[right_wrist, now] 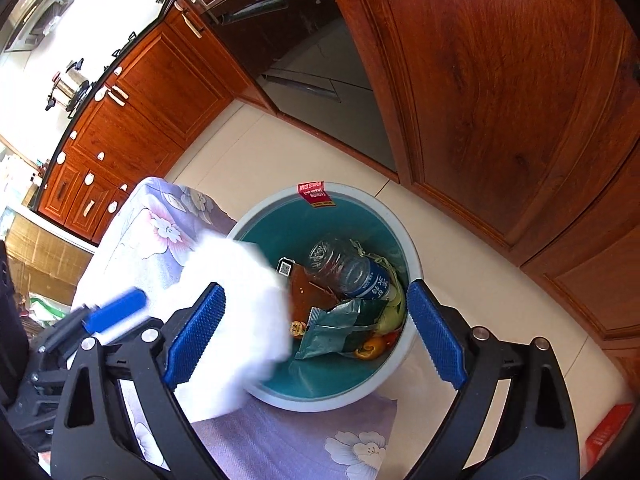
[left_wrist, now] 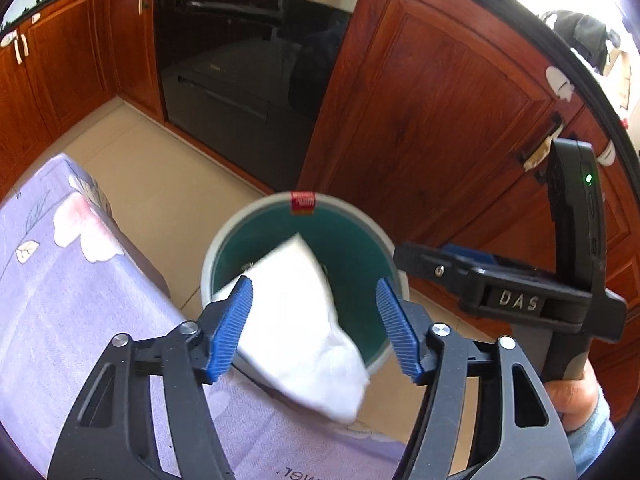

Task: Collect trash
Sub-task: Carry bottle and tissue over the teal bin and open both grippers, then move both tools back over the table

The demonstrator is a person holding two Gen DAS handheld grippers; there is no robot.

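Note:
A white tissue (left_wrist: 304,328) hangs blurred in the air between the open fingers of my left gripper (left_wrist: 316,328), above the near rim of a teal trash bin (left_wrist: 352,240) with a grey rim. No pad touches it. It also shows in the right wrist view (right_wrist: 236,320), over the bin's left rim (right_wrist: 412,256). The bin holds a plastic bottle (right_wrist: 348,268), a green foil wrapper (right_wrist: 332,332), a brown packet (right_wrist: 308,296) and fruit scraps. My right gripper (right_wrist: 316,336) is open and empty over the bin; it shows at the right in the left wrist view (left_wrist: 460,260).
A table with a lilac floral cloth (left_wrist: 60,300) lies under both grippers, next to the bin. Red-brown wooden cabinets (left_wrist: 432,112) and a dark oven (left_wrist: 248,60) stand behind the bin. The floor (left_wrist: 160,184) is beige tile. A red packet (right_wrist: 608,428) lies at the lower right.

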